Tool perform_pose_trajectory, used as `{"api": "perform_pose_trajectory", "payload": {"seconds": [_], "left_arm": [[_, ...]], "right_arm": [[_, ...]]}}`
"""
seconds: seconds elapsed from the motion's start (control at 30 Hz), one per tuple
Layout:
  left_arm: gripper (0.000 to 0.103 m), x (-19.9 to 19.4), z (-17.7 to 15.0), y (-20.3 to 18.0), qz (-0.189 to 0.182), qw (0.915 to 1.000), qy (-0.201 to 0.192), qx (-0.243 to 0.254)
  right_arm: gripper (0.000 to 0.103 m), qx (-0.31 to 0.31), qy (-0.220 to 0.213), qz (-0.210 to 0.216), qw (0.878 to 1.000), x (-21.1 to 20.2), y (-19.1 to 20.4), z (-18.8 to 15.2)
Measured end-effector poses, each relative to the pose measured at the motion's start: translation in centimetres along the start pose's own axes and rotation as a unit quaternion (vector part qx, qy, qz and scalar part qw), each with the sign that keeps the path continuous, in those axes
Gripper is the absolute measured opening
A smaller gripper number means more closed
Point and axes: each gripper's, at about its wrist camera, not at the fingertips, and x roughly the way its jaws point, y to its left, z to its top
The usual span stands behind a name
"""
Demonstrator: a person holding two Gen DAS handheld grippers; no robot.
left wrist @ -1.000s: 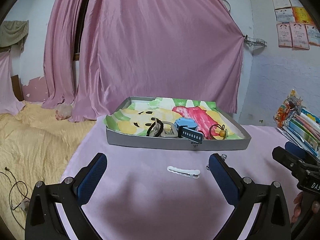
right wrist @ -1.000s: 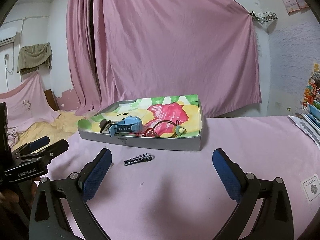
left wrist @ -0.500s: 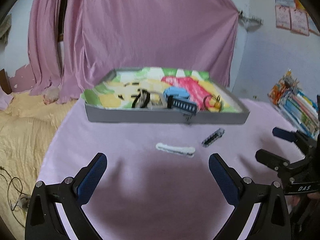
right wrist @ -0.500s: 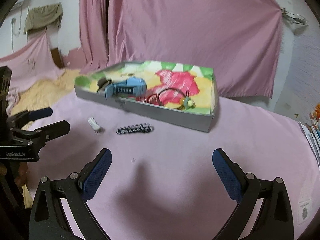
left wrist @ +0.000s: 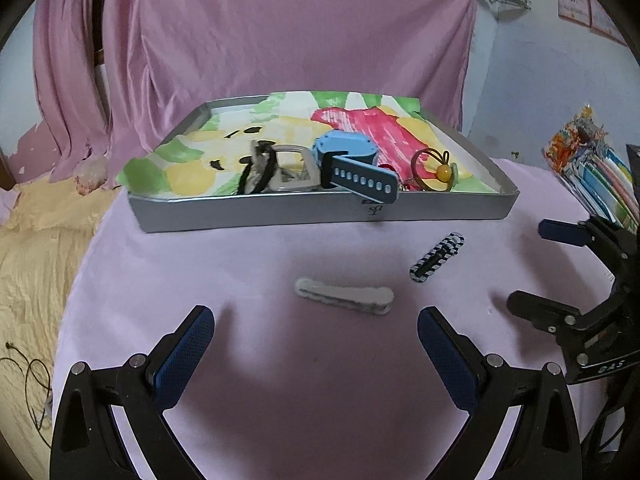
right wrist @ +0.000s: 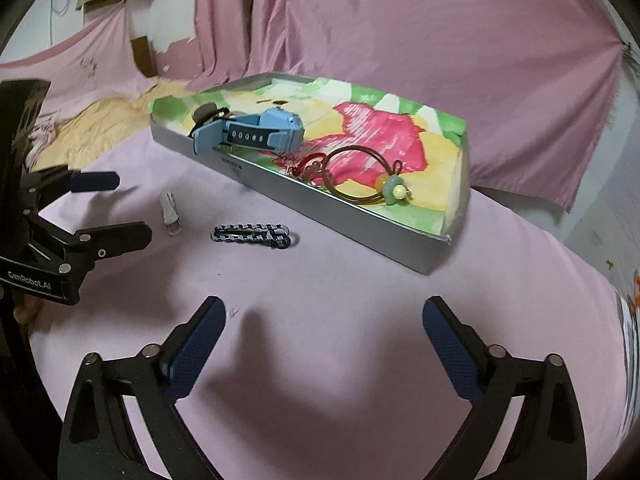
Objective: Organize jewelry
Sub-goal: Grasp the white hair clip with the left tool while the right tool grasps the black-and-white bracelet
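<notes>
A white hair clip (left wrist: 344,295) lies on the pink cloth just ahead of my open left gripper (left wrist: 316,326); it also shows in the right wrist view as the hair clip (right wrist: 170,214). A black-and-white checked clip (left wrist: 437,257) lies to its right, the same checked clip (right wrist: 252,235) ahead and left of my open right gripper (right wrist: 324,314). Behind both stands a grey tray (left wrist: 280,210) with a colourful lining, holding a blue watch (left wrist: 352,162), a black hair tie (left wrist: 260,168) and a brown hair band with a bead (left wrist: 434,166). Both grippers hold nothing.
The table has a pink cloth and a pink curtain hangs behind it. A stack of colourful books (left wrist: 600,172) sits at the right. A yellow blanket (left wrist: 36,232) lies off the table's left edge. The tray (right wrist: 400,236) stands angled in the right wrist view.
Both grippers have tilted down and moved closer to the table. The two clips now lie nearer the fingers. Both stay open.
</notes>
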Motion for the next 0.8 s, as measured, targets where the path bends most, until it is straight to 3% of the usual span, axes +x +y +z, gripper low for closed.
{"api": "perform_pose_trajectory", "payload": {"seconds": [0.07,0.5,0.8], "left_arm": [[0.101,0.3,0.3,-0.3,0.000,1.0000,0.004,0.003],[0.077,1.9,1.3,-1.0,-0.006,0.9995,0.032,-0.006],[0.050,1.6,1.3,0.0,0.018,0.9994,0.030,-0.008]], "right_arm": [[0.082,-0.007,0.008,0.003,1.000,0.5,0.0,0.1],[0.075,-0.048,0.021,0.068,0.996,2.7,0.4,1.8],[0.069,-0.085,0.018,0.099,0.991,3.4,1.9,3.1]]}}
